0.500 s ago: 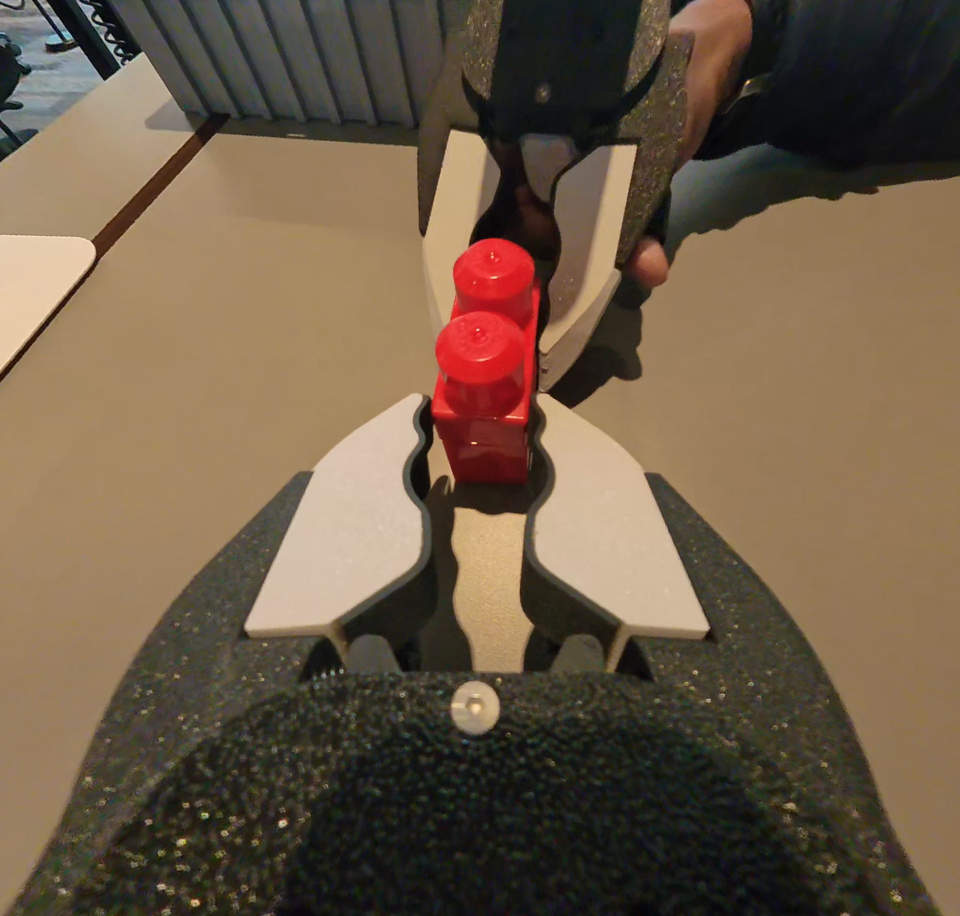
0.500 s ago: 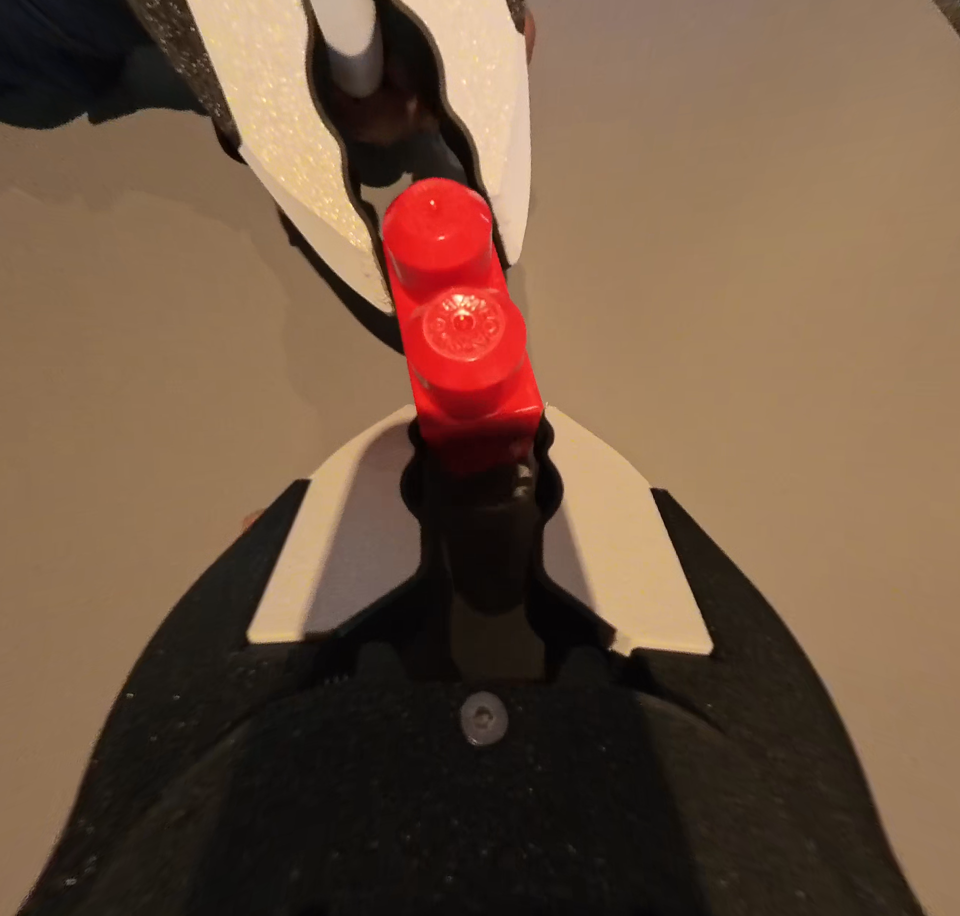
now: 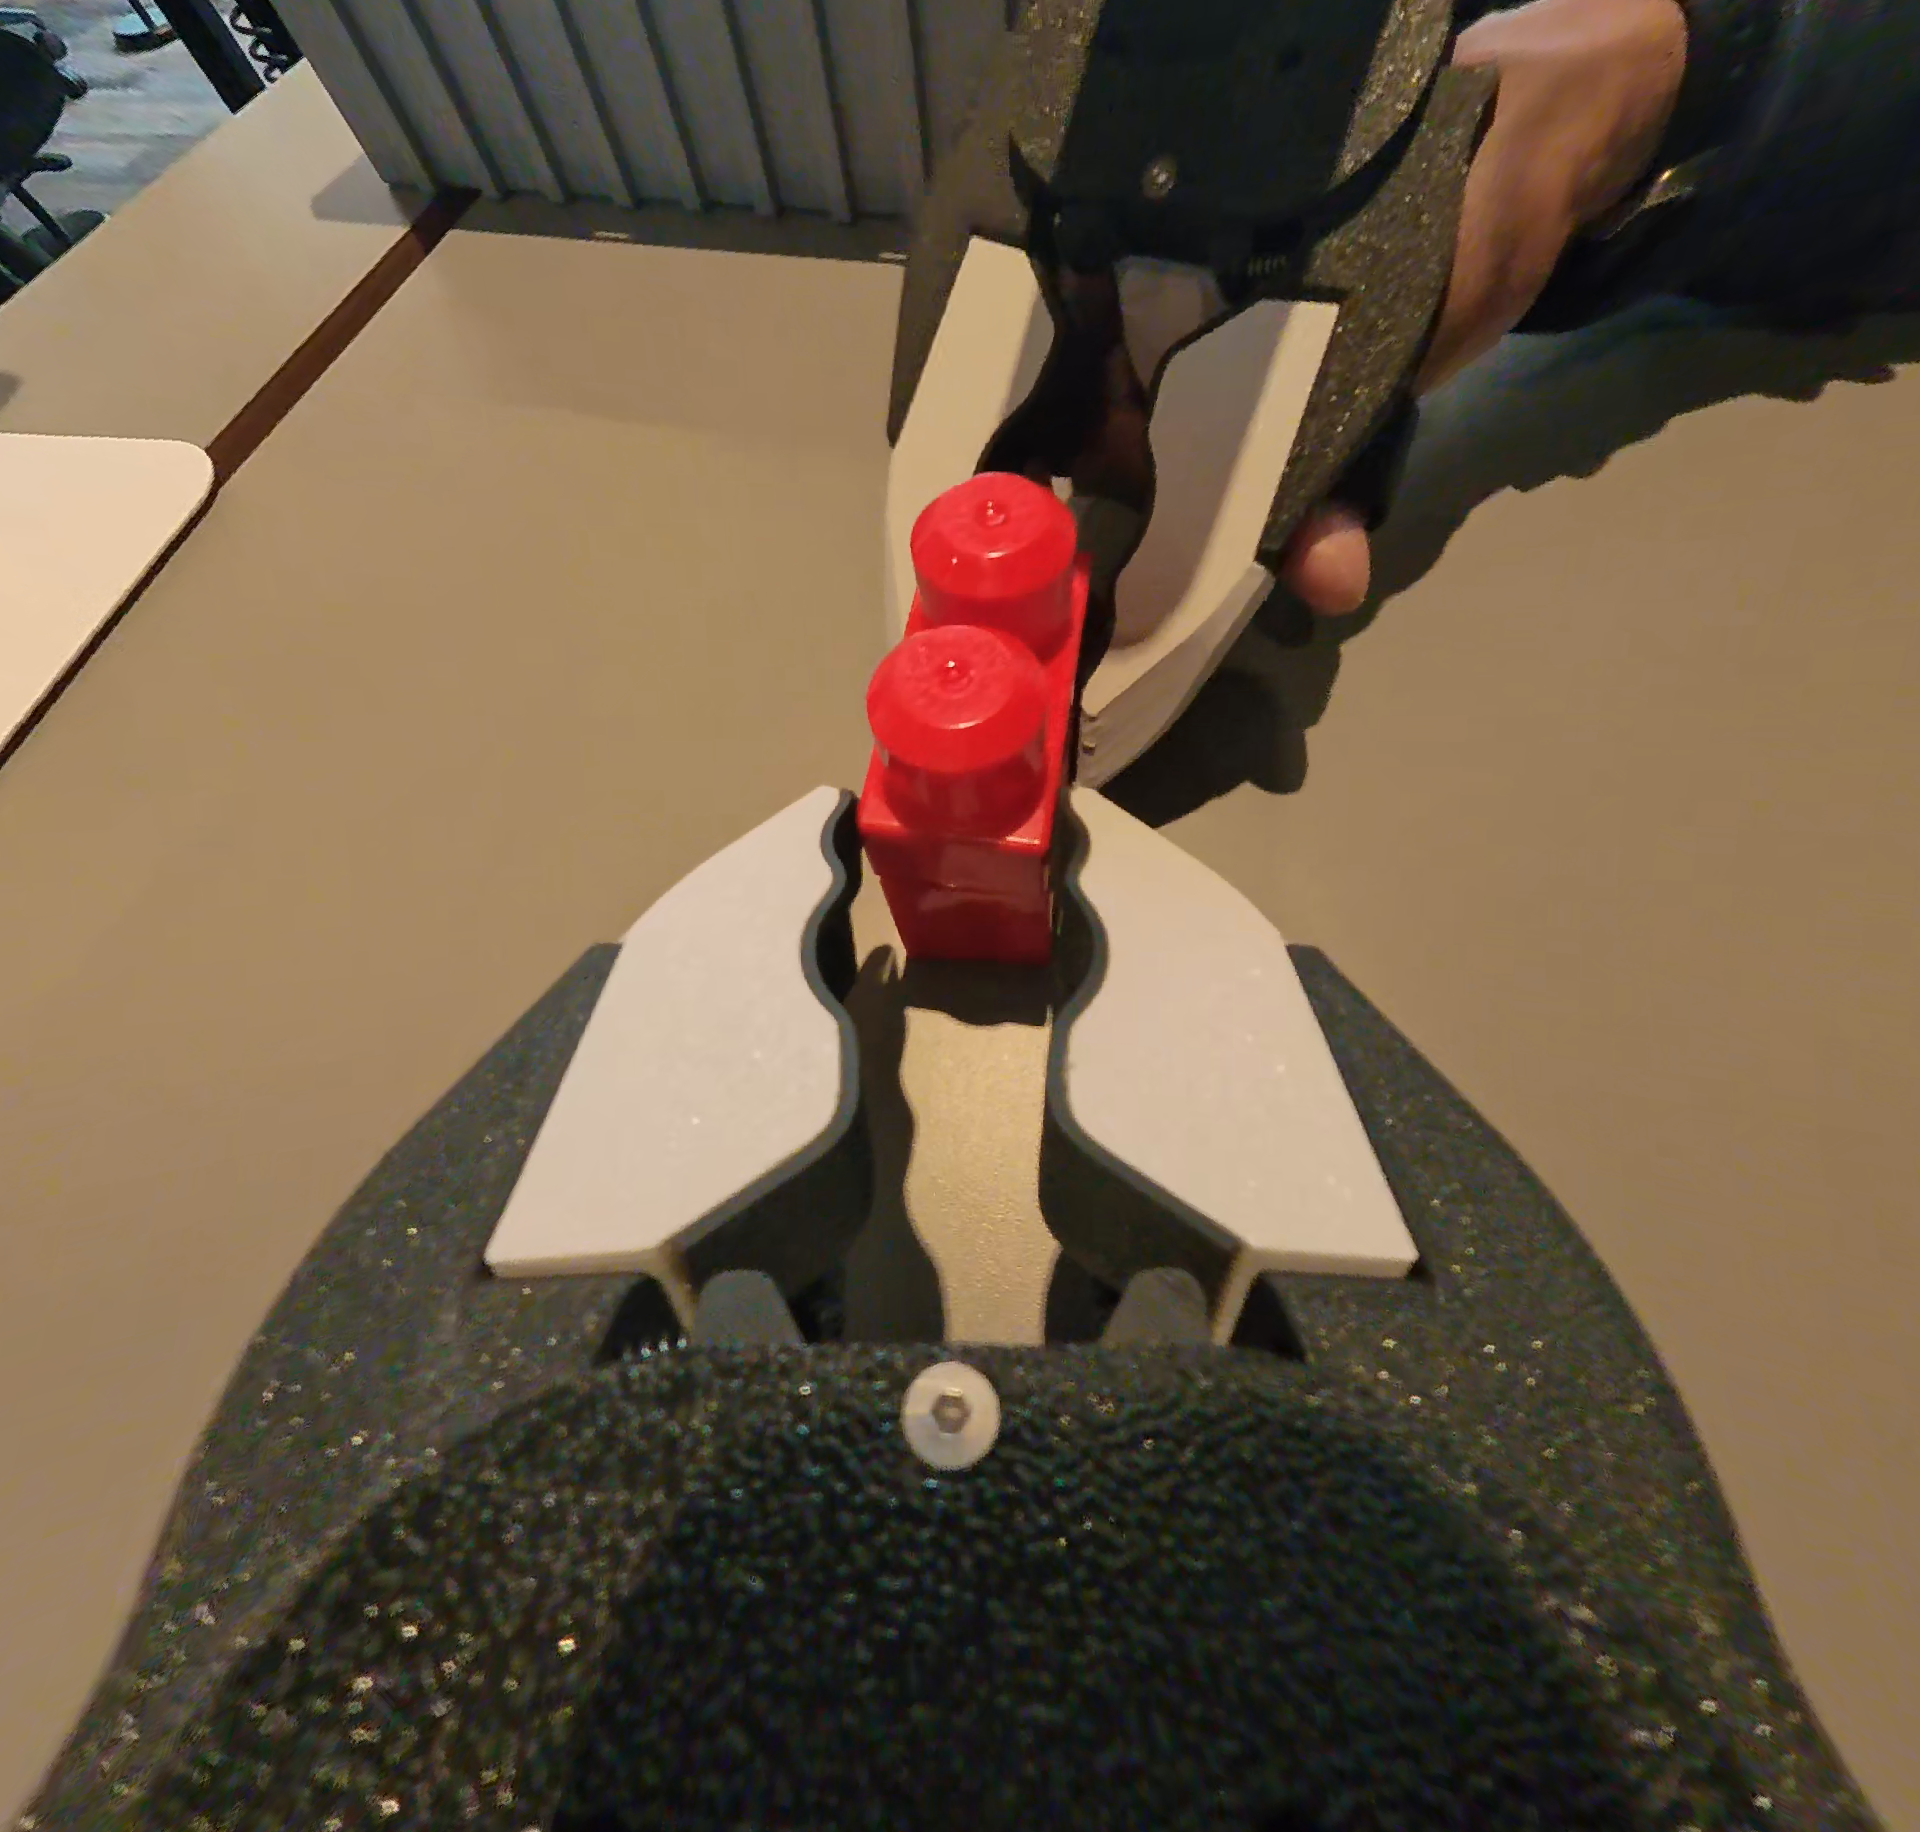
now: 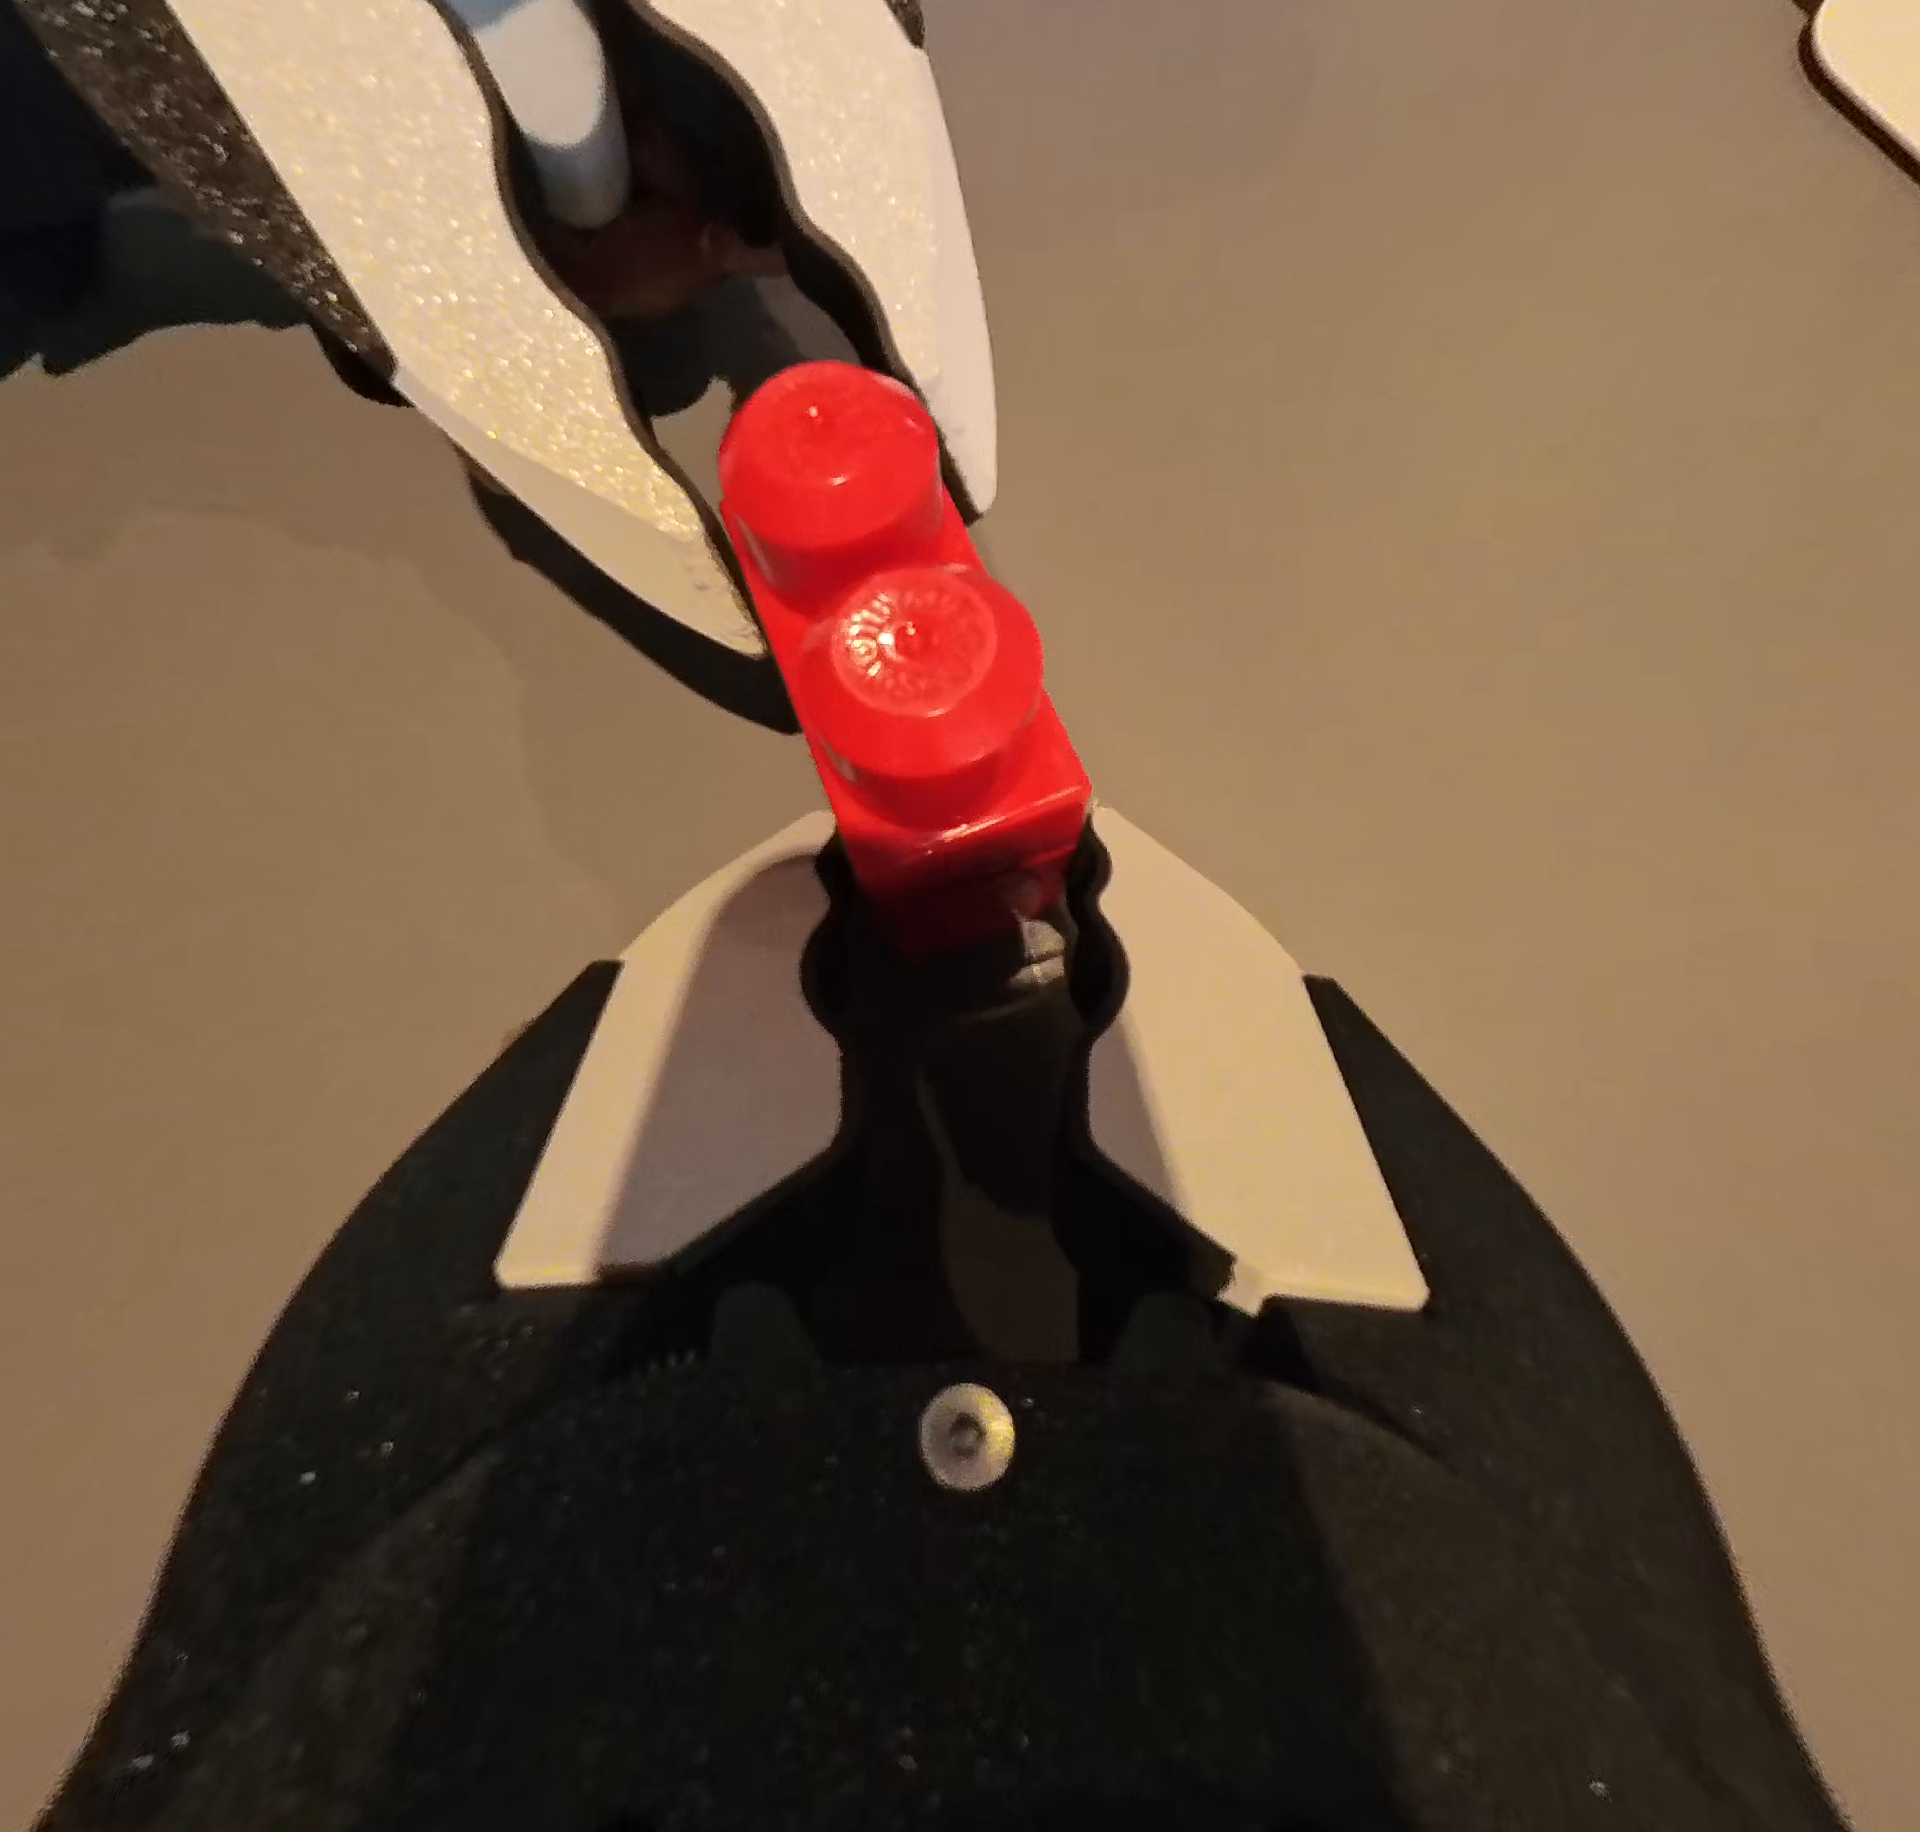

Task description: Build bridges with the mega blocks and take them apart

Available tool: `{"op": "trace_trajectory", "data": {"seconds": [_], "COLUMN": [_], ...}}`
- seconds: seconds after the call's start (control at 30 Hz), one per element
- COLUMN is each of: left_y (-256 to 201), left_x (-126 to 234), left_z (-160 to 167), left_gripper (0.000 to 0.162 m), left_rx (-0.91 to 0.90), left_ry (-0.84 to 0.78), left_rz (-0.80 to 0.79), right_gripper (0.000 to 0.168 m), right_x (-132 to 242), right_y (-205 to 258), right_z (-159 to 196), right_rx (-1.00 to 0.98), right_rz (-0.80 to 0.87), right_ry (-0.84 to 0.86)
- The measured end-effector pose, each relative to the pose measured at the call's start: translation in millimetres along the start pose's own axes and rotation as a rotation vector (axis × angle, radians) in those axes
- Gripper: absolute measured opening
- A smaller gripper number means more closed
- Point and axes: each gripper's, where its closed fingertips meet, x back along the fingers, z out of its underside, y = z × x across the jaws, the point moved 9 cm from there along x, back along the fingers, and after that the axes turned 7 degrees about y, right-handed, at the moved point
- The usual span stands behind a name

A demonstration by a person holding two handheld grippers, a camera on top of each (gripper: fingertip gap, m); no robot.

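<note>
On a plain tan table [image 3: 520,639], two hand-held grippers meet nose to nose over a small red block stack [image 3: 961,795]. The stack has two round studs on top, one behind the other, and a seam partway down its near face suggests one block pressed onto another. It stands upright near the middle of the table, lengthwise between the two tools.

The left gripper [image 3: 956,847], black and speckled with pale grey fingers [image 3: 717,1034], has its tips set narrow against the two sides of the stack's near end, gripping the lower part. From this side the stack looks straight.

The right gripper [image 4: 961,847] comes in from the opposite end. Its pale fingers [image 4: 1216,1055] are drawn narrow as well, tips pressed to either side of the stack's [image 4: 914,702] end nearest it. In its own view the stack runs at a slant, tilting away to the left, and the picture is slightly soft. A person's hand [image 3: 1538,172], in a dark sleeve [image 3: 1808,99], holds this tool from behind.

Each gripper shows in the other's camera: the right one [image 3: 1081,639] reaching down from the far side, the left one [image 4: 852,535] with its tips flanking the far stud.

Behind the table stands a grey ribbed panel [image 3: 623,57], and a lighter board [image 3: 83,535] with a rounded corner lies on the table beyond a dark gap to one side
</note>
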Motion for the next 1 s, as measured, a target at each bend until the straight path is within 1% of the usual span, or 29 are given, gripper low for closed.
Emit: {"op": "trace_trajectory", "data": {"seconds": [0.17, 0.23, 0.37, 0.47, 0.53, 0.57, 0.63, 0.73, 0.8, 0.83, 1.0], "left_y": [1, 1, 2, 1, 1, 1, 0, 1, 1, 1, -2], "left_x": [0, 0, 1, 1, 1, 1, 2, 7, 7, 5, -11], "left_z": [1, 1, 2, 1, 1, 2, 3, 15, 20, 21, 15], "left_gripper": [0.034, 0.034, 0.034, 0.034, 0.034, 0.034, 0.035, 0.04, 0.042, 0.041, 0.04], "left_rx": [-0.01, -0.012, -0.025, -0.04, -0.05, -0.053, -0.067, -0.126, -0.094, -0.085, -0.12], "left_ry": [-0.014, -0.018, -0.015, -0.016, -0.021, -0.024, -0.012, 0.098, 0.105, 0.105, 0.188], "left_rz": [0.021, 0.024, 0.038, 0.055, 0.063, 0.064, 0.054, 0.052, 0.076, 0.092, 0.074], "right_gripper": [0.041, 0.055, 0.058, 0.052, 0.04, 0.039, 0.038, 0.038, 0.038, 0.038, 0.038], "right_x": [1, 3, 12, 15, 13, 12, 12, 12, 12, 12, 12], "right_y": [-1, 0, 0, 1, 0, -1, -1, -2, -2, -2, -2], "right_z": [1, 2, 0, -5, -7, -7, -7, -7, -7, -7, -7], "right_rx": [0.022, 0.051, 0.119, 0.14, 0.151, 0.156, 0.149, 0.14, 0.137, 0.137, 0.135], "right_rz": [-0.028, -0.093, -0.117, -0.121, -0.097, -0.098, -0.119, -0.122, -0.124, -0.124, -0.13], "right_ry": [-0.003, -0.016, -0.126, -0.215, -0.213, -0.213, -0.212, -0.215, -0.216, -0.216, -0.214]}}
